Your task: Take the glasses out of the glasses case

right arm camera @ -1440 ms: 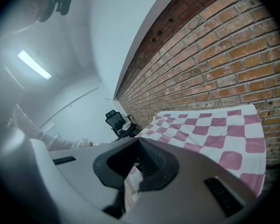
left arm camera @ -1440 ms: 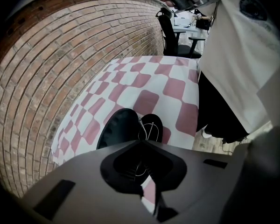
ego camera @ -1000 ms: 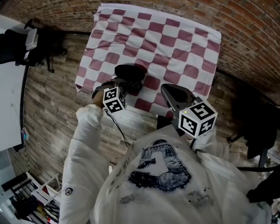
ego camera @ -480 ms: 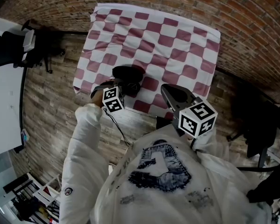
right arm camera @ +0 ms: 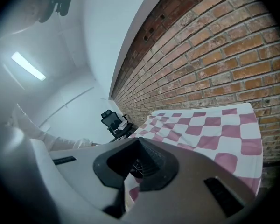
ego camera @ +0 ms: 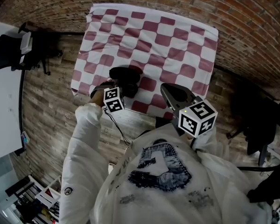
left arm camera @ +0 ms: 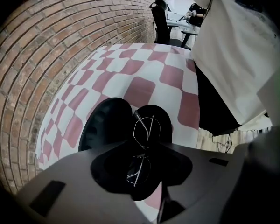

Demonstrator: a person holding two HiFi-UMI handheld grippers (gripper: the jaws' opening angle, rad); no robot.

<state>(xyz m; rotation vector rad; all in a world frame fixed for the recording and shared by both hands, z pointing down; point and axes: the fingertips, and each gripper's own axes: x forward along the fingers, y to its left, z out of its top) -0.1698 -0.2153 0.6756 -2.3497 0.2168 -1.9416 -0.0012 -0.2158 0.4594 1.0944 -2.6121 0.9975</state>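
The black glasses case (ego camera: 125,76) lies open on the checkered cloth near the table's front left. In the left gripper view its lid (left arm camera: 104,123) is swung to the left of its base (left arm camera: 159,119), and thin wire-framed glasses (left arm camera: 144,127) lie in the base. My left gripper (ego camera: 117,88) points steeply down over the case. Its jaws (left arm camera: 140,164) stand apart around the near end of the glasses, and I see no pad pressing on them. My right gripper (ego camera: 170,93) hangs at the table's front edge, to the right of the case, with its jaws (right arm camera: 139,164) together and nothing in them.
The red-and-white checkered cloth (ego camera: 177,41) covers the small table, which stands against a brick wall (ego camera: 233,13). A black office chair (ego camera: 14,48) stands far left. Wood-look floor (ego camera: 46,106) lies to the left of the table.
Only the head camera's aim has shifted slightly. Both grippers stay where they were, the left one over the open case.
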